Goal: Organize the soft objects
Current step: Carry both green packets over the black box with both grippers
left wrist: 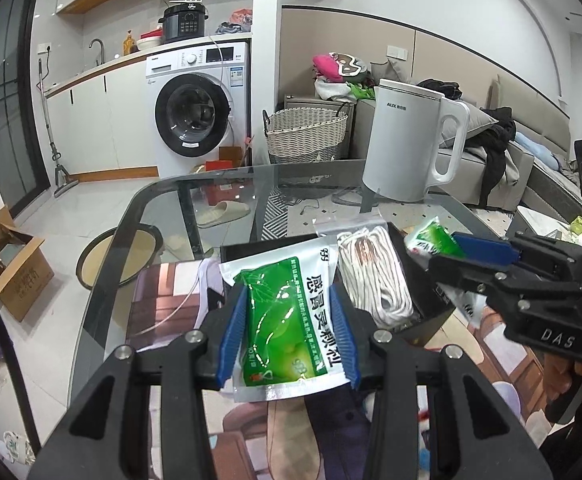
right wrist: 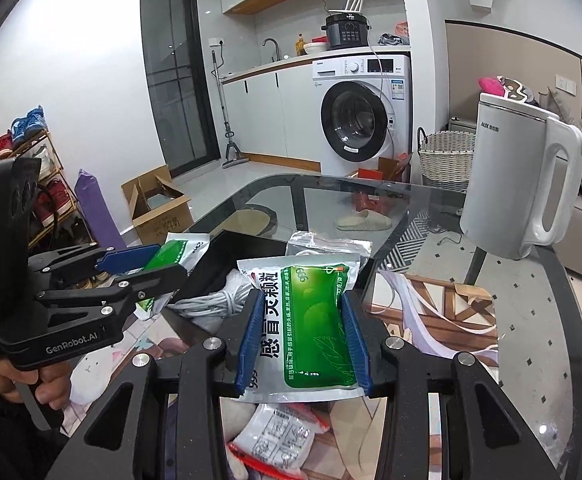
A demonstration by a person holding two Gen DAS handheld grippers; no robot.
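On the glass counter (left wrist: 163, 216) at frame centre sits a black box (right wrist: 227, 256) holding cord (left wrist: 375, 276), and above it each gripper, left (left wrist: 289, 336) and right (right wrist: 303, 342), pinches a green sachet (left wrist: 287, 320) between its fingers, apparently ready to drop in.

White kettle (left wrist: 407, 140) standing on the glass table (left wrist: 179, 216), ahead and right of the hand-held gripper. Beyond the table: washing machine (left wrist: 199, 108), wicker basket (left wrist: 305, 134), beige slipper (left wrist: 223, 213) on the floor. Cardboard box (left wrist: 15, 268) low left; shoe rack (right wrist: 39, 184) far left.
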